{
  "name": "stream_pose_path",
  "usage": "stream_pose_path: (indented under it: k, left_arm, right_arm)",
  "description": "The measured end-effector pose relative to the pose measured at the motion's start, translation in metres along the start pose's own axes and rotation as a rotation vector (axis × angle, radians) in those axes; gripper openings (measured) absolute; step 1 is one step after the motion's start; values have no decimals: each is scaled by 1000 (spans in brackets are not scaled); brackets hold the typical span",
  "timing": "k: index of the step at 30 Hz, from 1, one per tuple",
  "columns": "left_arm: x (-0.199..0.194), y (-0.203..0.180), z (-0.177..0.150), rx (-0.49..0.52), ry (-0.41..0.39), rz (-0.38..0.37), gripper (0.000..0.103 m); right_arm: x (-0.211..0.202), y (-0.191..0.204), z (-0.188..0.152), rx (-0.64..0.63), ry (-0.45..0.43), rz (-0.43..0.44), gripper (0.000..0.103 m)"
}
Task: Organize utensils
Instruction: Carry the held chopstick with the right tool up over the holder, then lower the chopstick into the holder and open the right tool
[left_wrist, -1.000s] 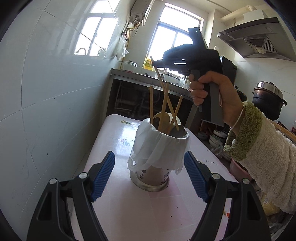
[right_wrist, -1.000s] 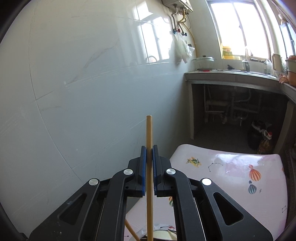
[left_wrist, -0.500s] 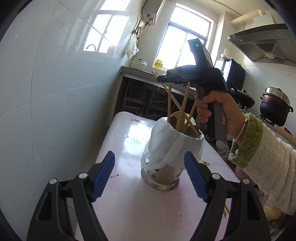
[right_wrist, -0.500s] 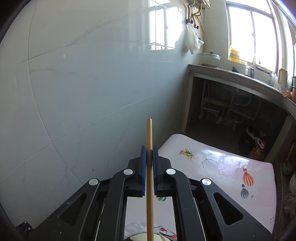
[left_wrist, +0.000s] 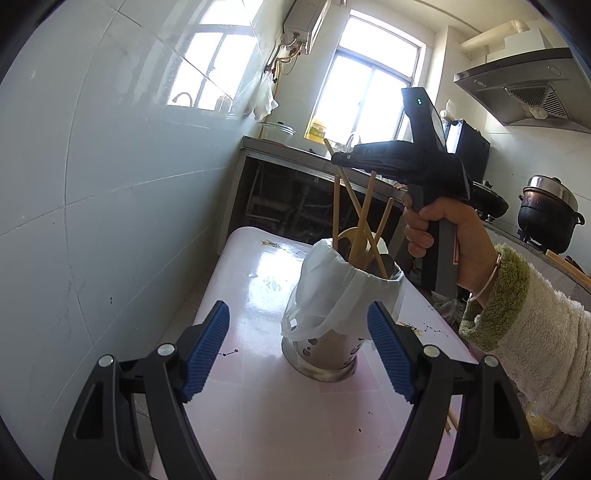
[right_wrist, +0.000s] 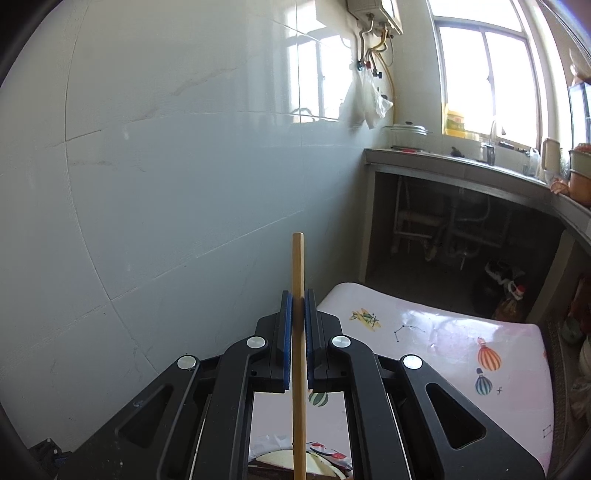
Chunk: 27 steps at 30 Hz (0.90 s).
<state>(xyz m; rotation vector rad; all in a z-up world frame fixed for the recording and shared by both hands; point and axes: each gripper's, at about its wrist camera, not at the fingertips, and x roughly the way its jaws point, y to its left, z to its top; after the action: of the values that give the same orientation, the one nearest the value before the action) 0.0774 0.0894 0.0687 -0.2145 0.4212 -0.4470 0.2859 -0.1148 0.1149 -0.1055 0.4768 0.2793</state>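
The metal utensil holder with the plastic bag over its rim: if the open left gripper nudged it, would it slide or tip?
The utensil holder is tall on a narrow base, with chopsticks leaning out, so probably tippy. The glossy table suggests sliding first. The loose bag would likely slip under the pads.

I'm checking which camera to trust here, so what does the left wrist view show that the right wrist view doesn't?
Only the left wrist view shows the whole metal utensil holder with its white plastic bag, the other chopsticks standing in it, the person's hand on the right claw, and the open left claw.

Only the right wrist view shows the pads shut on the chopstick up close.

Both show the pink table, the tiled wall and the window.
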Motion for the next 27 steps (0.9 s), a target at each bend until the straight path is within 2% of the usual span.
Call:
stream_pose_path:
  k: [7, 11, 16, 21, 27]
  left_arm:
    - [-3, -2, 0, 3, -8, -4, 75]
    - [-5, -1, 1, 1, -10, -2, 75]
    - [-5, -1, 1, 0, -8, -2, 75]
    - [-3, -7, -1, 2, 14, 0, 75]
    - [-3, -16, -4, 7, 46, 16, 75]
  right_arm:
    - [-26, 5, -11, -23, -39, -4, 5]
    - [-47, 7, -29, -50, -43, 3, 5]
    - [-67, 8, -59, -73, -12, 23, 4]
    - [-68, 15, -81, -115, 49, 45, 5]
    - [-71, 17, -82, -110, 70, 73, 5]
